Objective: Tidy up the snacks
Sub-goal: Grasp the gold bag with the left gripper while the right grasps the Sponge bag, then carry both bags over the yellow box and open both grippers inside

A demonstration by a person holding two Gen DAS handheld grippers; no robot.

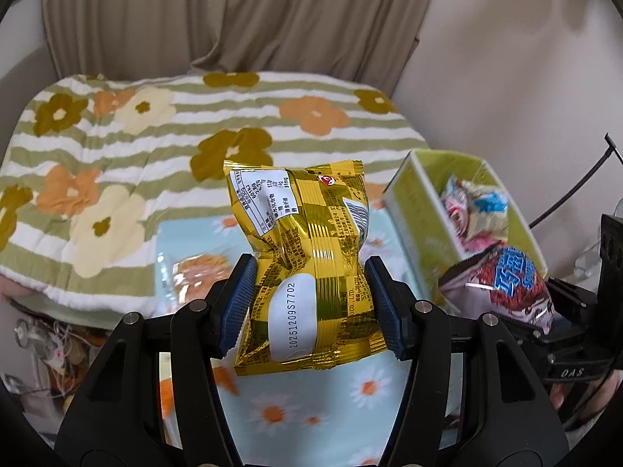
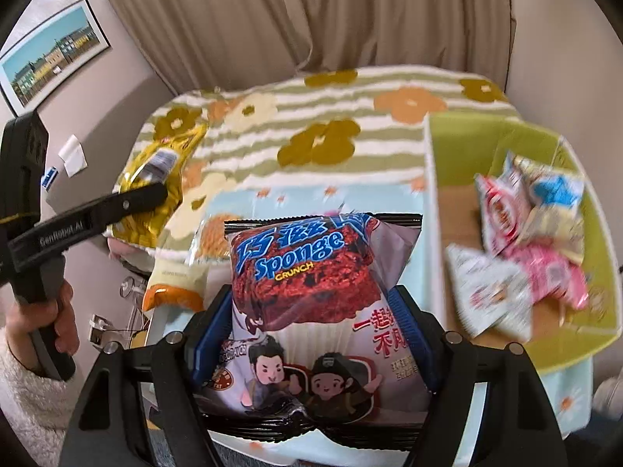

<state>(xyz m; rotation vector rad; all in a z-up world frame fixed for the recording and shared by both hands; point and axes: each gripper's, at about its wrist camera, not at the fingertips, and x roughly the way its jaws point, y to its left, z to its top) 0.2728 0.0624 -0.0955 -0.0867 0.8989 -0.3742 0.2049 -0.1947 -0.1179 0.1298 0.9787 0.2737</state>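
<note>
My left gripper [image 1: 309, 303] is shut on a gold snack packet [image 1: 307, 257] and holds it above the light blue daisy cloth [image 1: 311, 401]. My right gripper [image 2: 311, 334] is shut on a Sponge Crunch cake packet [image 2: 311, 292], held up left of the green box [image 2: 576, 342]. The box holds several small snack packets [image 2: 521, 241]. In the left wrist view the box [image 1: 412, 202] is at the right, with the cake packet [image 1: 506, 288] just in front of it. In the right wrist view the gold packet [image 2: 155, 186] and left gripper show at far left.
A clear packet with orange snack [image 1: 198, 272] lies on the blue cloth left of my left gripper; it also shows in the right wrist view [image 2: 212, 237]. A striped floral blanket [image 1: 155, 148] covers the bed behind. Curtains [image 1: 233, 15] hang at the back.
</note>
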